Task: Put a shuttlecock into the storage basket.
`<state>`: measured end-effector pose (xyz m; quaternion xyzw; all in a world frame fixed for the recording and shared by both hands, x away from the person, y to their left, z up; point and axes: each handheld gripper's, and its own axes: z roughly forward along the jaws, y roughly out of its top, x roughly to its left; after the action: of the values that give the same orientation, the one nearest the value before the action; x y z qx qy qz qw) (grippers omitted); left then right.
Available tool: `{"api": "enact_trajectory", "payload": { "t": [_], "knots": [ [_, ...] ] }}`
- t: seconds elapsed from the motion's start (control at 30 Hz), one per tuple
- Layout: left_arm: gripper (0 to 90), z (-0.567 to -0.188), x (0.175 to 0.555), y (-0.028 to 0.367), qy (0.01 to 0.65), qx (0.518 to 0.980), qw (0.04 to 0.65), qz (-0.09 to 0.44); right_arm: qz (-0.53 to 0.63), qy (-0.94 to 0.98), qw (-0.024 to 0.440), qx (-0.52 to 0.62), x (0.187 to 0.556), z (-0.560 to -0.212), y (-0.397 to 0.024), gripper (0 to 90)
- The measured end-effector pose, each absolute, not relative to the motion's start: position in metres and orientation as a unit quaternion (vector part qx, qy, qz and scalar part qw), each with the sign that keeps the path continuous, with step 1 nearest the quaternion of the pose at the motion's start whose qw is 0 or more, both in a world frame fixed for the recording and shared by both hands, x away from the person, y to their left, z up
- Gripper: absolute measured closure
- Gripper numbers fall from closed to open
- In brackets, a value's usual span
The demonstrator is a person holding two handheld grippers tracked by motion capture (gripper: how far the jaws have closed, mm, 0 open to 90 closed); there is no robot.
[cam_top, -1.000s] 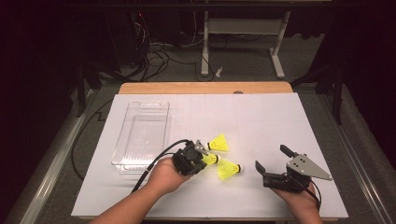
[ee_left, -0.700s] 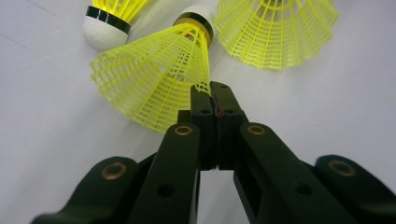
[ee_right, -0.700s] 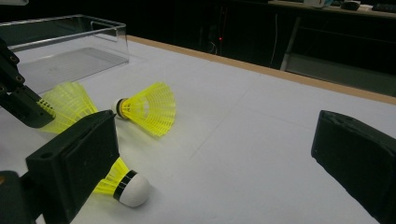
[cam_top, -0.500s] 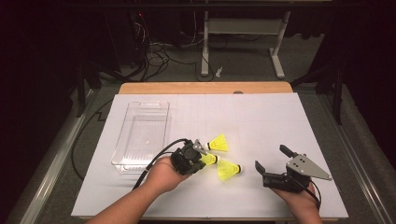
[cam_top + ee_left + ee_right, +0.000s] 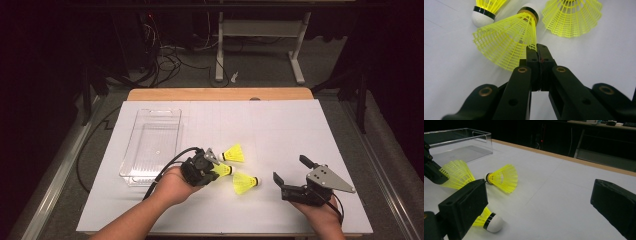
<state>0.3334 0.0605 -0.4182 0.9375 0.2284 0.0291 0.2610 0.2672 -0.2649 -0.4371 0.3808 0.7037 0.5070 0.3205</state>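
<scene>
The rim of the middle yellow shuttlecock (image 5: 506, 42) is pinched between the pressed-together jaws of the left gripper (image 5: 212, 167), near the table's (image 5: 280, 125) front edge, with two more shuttlecocks just beside it. The right gripper (image 5: 294, 176) is held with jaws spread wide, toward the front right corner.

Shuttlecocks (image 5: 234, 152) right of tray (image 5: 150, 145)

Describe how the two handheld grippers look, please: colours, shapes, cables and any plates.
Both grippers are black. The left gripper has brass-coloured rivets on its linkage arms, and a black cable trails from it. The right gripper has broad, blocky fingers and carries a grey three-cornered plate with small holes. The forearms are bare, no sleeves.
</scene>
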Motion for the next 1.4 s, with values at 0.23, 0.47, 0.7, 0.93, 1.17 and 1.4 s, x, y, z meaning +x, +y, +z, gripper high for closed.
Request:
{"api": "enact_trajectory", "payload": {
  "t": [0.23, 0.47, 0.7, 0.93, 1.17, 1.4],
  "knots": [
    [89.7, -0.415, 0.330, 0.063, 0.217, 0.939, 0.264, 0.027, 0.507, 0.704, 0.320, 0.381, 0.267, -0.437, -0.265, 1.5],
    [89.8, -0.412, 0.330, 0.067, 0.216, 0.939, 0.267, 0.032, 0.507, 0.705, 0.320, 0.379, 0.267, -0.437, -0.265, 1.5],
    [89.8, -0.409, 0.331, 0.070, 0.219, 0.937, 0.269, 0.032, 0.507, 0.705, 0.320, 0.379, 0.267, -0.437, -0.264, 1.5],
    [89.8, -0.404, 0.330, 0.073, 0.218, 0.936, 0.273, 0.030, 0.506, 0.706, 0.319, 0.379, 0.268, -0.438, -0.264, 1.5],
    [89.8, -0.397, 0.329, 0.077, 0.214, 0.938, 0.272, 0.029, 0.506, 0.706, 0.319, 0.378, 0.268, -0.438, -0.264, 1.5],
    [89.8, -0.391, 0.327, 0.083, 0.212, 0.938, 0.271, 0.030, 0.506, 0.706, 0.320, 0.378, 0.268, -0.438, -0.264, 1.5]
  ]
}}
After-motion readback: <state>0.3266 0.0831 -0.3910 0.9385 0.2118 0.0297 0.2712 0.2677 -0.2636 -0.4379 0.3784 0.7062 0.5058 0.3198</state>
